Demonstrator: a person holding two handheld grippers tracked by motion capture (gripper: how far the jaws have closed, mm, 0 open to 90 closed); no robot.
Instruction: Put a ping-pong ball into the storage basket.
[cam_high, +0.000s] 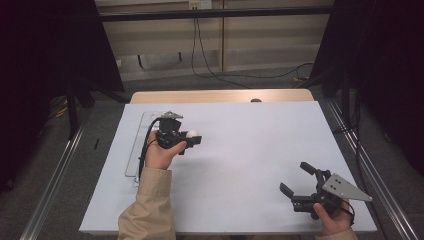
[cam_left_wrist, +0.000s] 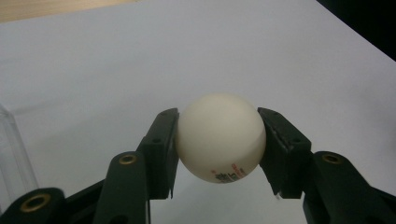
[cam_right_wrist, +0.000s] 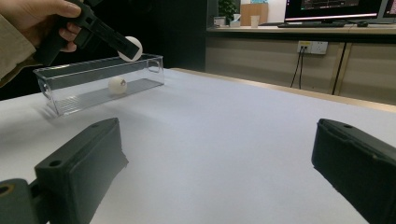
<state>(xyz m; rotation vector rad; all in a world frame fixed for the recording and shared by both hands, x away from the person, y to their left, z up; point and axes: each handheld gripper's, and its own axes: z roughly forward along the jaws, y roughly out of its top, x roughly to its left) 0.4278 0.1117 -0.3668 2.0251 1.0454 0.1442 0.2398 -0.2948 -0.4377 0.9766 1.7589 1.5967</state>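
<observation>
A: Status on your left?

B: My left gripper is clamped on a white ball. Both pads press its sides, printed mark at the ball's lower edge in the left gripper view. In the high view the ball sits left of centre, at the tip of the left gripper, clear of the white counter.

A: Where's that against the box?

B: Clear plastic box is in the upper left of the right gripper view. The held ball hangs just above its near rim, towards the right-hand end. Can't tell if it touches the rim. In the high view the box lies along the left side of the counter, partly under my left hand.

A: Anything in the box?

B: One second white ball, resting on the box floor, about mid-length.

A: Right side?

B: Right gripper is released, jaws spread wide, nothing between them. Lower right of the high view, just above the counter, well apart from the box. Its jaws frame bare counter in its own view.
</observation>
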